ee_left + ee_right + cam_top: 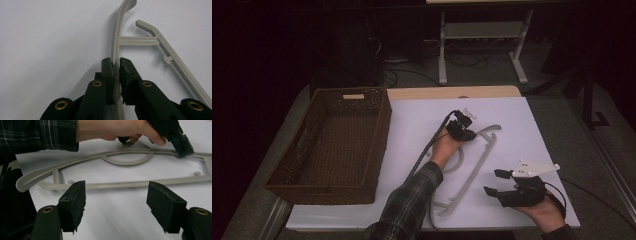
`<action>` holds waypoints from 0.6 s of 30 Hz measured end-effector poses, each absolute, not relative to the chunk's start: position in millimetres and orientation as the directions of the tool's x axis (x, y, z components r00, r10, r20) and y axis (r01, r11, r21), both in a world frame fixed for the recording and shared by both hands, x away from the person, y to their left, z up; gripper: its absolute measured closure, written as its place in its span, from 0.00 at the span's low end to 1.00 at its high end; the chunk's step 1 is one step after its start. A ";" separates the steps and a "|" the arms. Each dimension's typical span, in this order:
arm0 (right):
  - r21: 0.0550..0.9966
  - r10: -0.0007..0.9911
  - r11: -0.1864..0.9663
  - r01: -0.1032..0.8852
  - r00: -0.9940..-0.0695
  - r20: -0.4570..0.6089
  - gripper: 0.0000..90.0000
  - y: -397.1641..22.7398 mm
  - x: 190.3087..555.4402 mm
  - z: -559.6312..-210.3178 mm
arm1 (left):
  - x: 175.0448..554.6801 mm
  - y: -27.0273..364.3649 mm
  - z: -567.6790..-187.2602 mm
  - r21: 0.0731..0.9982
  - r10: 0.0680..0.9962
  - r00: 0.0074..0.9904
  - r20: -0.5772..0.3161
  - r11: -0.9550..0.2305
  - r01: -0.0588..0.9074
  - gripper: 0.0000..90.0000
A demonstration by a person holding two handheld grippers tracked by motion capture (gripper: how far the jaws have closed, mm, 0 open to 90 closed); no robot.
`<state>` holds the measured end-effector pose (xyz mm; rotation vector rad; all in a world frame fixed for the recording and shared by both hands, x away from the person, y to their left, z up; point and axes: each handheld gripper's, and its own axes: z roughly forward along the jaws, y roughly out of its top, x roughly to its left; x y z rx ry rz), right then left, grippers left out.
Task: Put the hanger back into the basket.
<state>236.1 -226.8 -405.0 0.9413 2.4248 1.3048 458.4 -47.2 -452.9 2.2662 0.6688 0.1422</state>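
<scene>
A grey plastic clothes hanger (477,169) lies flat on the white sheet (422,125) that covers the table. My left gripper (467,134) is at its far end, shut on the hanger's curved upper arm. In the left gripper view the pads (110,71) pinch that thin arm (117,37) just behind its tip. My right gripper (492,181) is held near the front right of the sheet, open and holding nothing. In the right gripper view its jaws (116,187) stand wide apart, facing the hanger's long straight bar (120,185), with the left gripper (183,147) beyond.
A brown wicker basket (379,145) stands at the table's left, close to the sheet's edge. The left forearm in a plaid sleeve (412,200) crosses the hanger's near end. A cable (427,147) trails from the left gripper. A white table frame (482,35) stands on the floor behind.
</scene>
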 end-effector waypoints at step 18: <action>0.801 0.637 0.412 0.434 -0.766 0.087 0.46 -226.2 237.4 -408.6 | 418.7 16.0 -405.0 0.742 0.560 0.815 -0.147 -0.482 0.465 0.64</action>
